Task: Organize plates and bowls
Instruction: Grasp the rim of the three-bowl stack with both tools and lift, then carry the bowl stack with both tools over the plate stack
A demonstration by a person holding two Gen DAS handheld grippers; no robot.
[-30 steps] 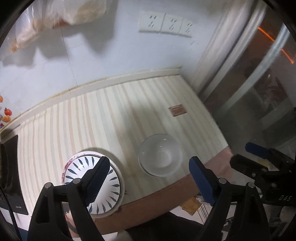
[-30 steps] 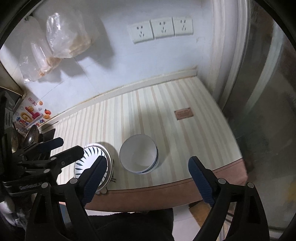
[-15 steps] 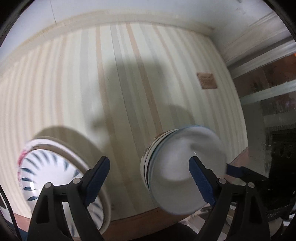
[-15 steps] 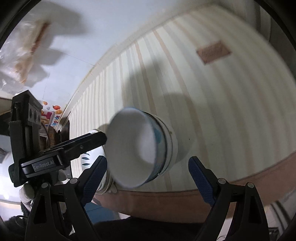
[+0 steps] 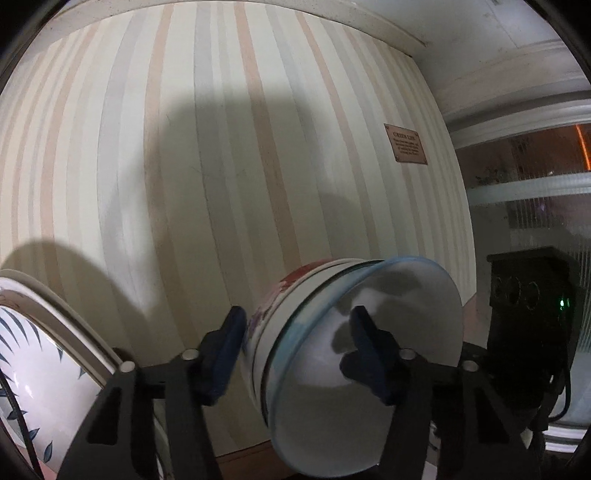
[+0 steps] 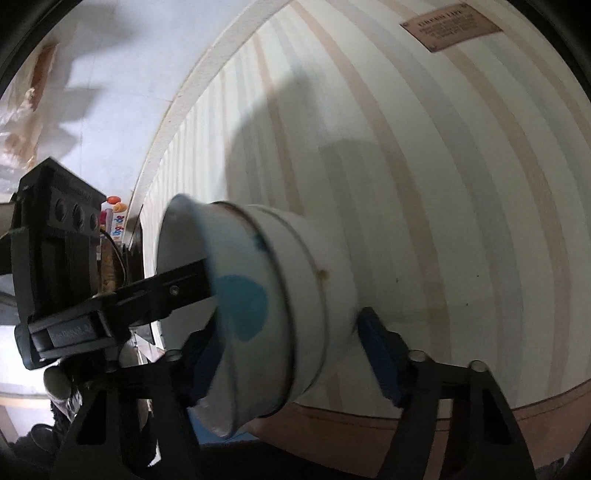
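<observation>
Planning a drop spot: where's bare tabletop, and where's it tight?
Free: striped tabletop from the bowl stack back to the wall, and left of the brown label. Crowded: front edge, where bowl stack and patterned plates sit.

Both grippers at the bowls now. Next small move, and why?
Probably finish closing before lifting. The left gripper and right gripper each straddle the wall of the bowls, one finger inside, one outside, jaws closing, but firm pad contact isn't clear yet.
</observation>
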